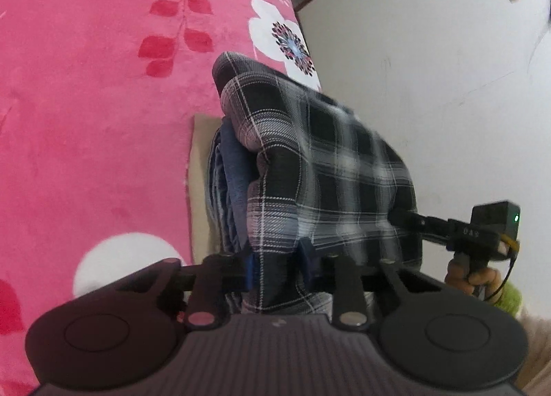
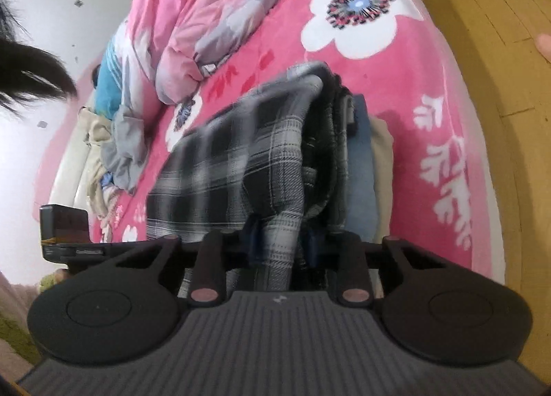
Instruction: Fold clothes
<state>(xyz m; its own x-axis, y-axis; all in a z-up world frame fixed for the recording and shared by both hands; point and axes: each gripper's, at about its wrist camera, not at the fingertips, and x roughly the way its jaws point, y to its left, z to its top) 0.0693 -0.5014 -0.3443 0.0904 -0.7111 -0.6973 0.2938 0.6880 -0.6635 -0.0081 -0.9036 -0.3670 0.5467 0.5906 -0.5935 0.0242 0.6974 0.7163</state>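
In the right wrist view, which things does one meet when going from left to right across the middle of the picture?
Pile of crumpled grey and cream clothes → black-and-white plaid shirt → folded blue denim garment → folded beige cloth → pink floral fleece blanket → yellow wooden floor.

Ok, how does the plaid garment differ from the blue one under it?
The plaid garment is black-and-white check; the blue garment is plain. The plaid one is pinched by both the left tongs and right tongs; the blue one lies free. The plaid is on top, the blue beneath. Both sit on the pink blanket.
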